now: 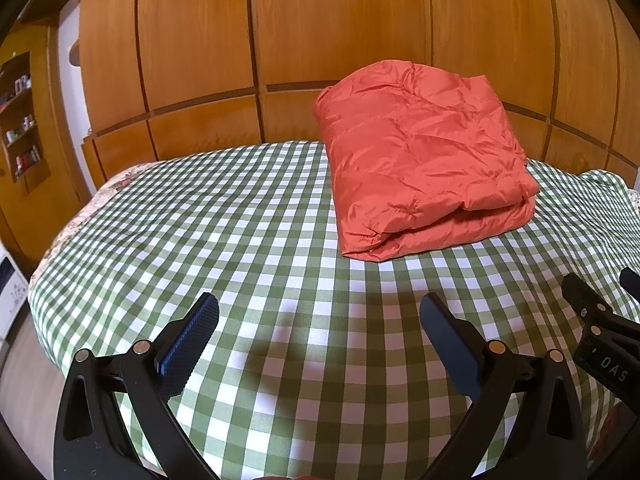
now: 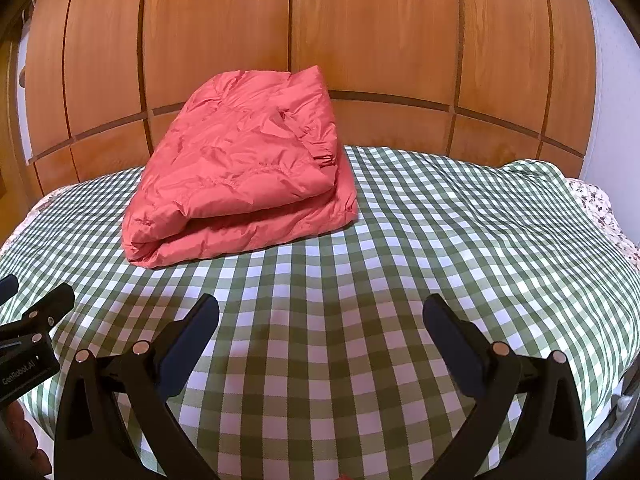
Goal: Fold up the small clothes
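Note:
An orange-red puffy quilted garment [image 1: 420, 160] lies folded into a thick bundle at the far side of the green-and-white checked cloth [image 1: 240, 220]. It also shows in the right wrist view [image 2: 240, 176], left of centre. My left gripper [image 1: 320, 312] is open and empty, well short of the garment and to its left. My right gripper [image 2: 320, 312] is open and empty, short of the garment and to its right. The right gripper's body shows at the left view's right edge [image 1: 600, 320]; the left gripper's body shows at the right view's left edge [image 2: 32, 328].
Wooden wardrobe panels [image 1: 320, 40] stand close behind the checked surface. Shelves with small bottles [image 1: 22, 120] are at the far left. The cloth bunches up at the far right corner [image 2: 540, 176], over a floral cover [image 2: 600, 208].

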`<state>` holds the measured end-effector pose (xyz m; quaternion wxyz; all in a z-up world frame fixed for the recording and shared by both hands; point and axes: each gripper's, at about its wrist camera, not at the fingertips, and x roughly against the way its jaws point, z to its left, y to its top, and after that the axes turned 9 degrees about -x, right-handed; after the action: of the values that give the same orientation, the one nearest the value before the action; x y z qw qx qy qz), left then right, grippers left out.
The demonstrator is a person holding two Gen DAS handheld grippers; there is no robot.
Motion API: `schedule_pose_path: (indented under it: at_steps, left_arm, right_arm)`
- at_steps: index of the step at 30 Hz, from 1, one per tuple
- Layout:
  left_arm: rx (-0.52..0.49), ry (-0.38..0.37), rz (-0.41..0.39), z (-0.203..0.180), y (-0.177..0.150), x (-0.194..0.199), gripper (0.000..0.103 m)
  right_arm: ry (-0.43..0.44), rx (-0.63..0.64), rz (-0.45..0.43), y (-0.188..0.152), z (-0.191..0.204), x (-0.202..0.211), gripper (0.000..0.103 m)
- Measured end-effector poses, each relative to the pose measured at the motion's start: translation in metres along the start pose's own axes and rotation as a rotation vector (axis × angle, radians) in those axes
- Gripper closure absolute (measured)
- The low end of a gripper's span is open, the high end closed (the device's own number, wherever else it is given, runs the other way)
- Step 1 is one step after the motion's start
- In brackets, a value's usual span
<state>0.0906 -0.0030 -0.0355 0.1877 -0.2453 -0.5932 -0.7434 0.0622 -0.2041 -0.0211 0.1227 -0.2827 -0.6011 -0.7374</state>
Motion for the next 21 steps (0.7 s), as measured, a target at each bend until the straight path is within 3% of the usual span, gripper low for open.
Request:
schedule_pose_path:
  at_steps: [21]
  left_arm:
    - [0.013,-0.016,0.038,0.0037,-0.0012,-0.0065,0.004]
  right_arm:
    - [0.000,0.001,0.024,-0.0036,-0.0016,-0.0065,0.002]
